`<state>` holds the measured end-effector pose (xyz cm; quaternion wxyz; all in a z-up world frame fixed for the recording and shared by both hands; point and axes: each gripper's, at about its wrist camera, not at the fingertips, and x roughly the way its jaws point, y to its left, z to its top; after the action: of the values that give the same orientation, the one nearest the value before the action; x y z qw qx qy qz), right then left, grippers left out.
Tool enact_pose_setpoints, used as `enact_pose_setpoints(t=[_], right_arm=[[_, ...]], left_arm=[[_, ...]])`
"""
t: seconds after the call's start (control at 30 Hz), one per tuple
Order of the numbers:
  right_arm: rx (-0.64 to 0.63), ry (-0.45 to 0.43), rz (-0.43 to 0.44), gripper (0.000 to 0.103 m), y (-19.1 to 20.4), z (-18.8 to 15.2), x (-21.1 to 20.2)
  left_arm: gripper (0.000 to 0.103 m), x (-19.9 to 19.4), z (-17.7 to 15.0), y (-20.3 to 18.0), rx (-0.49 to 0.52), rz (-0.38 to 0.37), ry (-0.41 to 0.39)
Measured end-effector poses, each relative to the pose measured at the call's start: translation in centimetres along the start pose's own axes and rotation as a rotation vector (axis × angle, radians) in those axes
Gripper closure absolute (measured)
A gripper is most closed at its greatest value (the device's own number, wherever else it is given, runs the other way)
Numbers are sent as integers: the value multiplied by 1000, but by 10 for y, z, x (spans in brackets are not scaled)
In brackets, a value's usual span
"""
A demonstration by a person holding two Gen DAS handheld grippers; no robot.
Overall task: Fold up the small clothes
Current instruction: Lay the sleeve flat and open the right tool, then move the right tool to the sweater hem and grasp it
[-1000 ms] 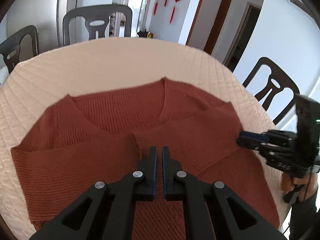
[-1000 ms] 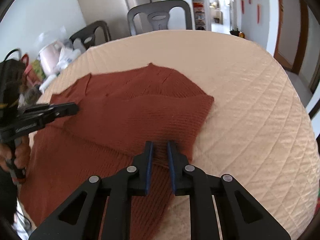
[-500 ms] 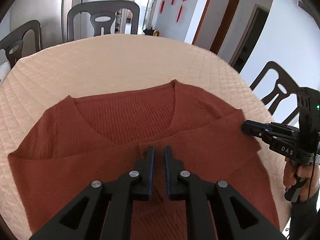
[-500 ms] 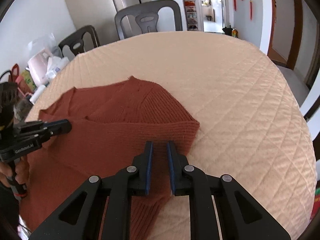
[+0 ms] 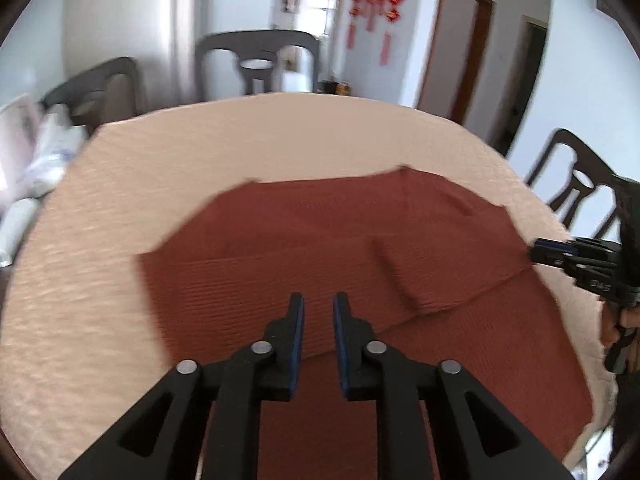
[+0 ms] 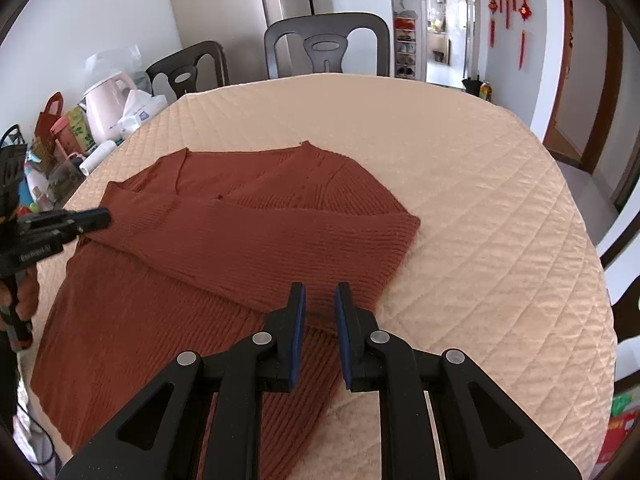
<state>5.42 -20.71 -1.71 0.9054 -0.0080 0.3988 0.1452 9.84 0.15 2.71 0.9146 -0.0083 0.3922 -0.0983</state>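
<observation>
A rust-red knitted sweater [image 6: 240,240] lies flat on the round table [image 6: 480,200], both sleeves folded across its body. In the left wrist view the sweater [image 5: 320,248] is motion-blurred. My left gripper [image 5: 318,312] hovers over the sweater's left part with a small gap between its jaws and holds nothing; it also shows in the right wrist view [image 6: 94,218]. My right gripper [image 6: 320,304] hovers over the sweater's right lower edge, slightly open and empty; it also shows in the left wrist view [image 5: 538,250] at the sweater's right edge.
The table has a cream quilted cover [image 5: 100,280]. Dark chairs stand around it: at the back [image 6: 326,46], back left [image 6: 186,74] and right [image 5: 576,184]. A cluttered side area with a pink appliance [image 6: 106,104] and bags lies to the left.
Both grippers have pulled back and opened a little. The left wrist view has swung left and is blurred. The sweater lies as before with its sleeves folded in.
</observation>
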Motion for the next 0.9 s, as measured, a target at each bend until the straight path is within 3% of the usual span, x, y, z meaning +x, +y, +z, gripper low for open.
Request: enact_pose_setpoints(t=[0.13,0.37,0.67,0.73,0.8,0.9], right_arm=[[6,14,2,87,-3,-7,9],[-29,-5,-26,87,6,-4,-2],[-17,20,-24,86,4,-6,6],[-11,9,-10,79,4,-7,0],[9,1,23,64,2,-10,-7],[36,1,70,64,1,-18,-15]], left_arm=[[84,7,-12,30,-56,85,42],[83,-6,-25,40,-87,55,5],[81,-4,-29,47,-97,52,13],[77,-10,-31,47,-100,56,8],[67,-17,-36,46,-105,54,1],[64,-23,-44,42,-103,56,10]])
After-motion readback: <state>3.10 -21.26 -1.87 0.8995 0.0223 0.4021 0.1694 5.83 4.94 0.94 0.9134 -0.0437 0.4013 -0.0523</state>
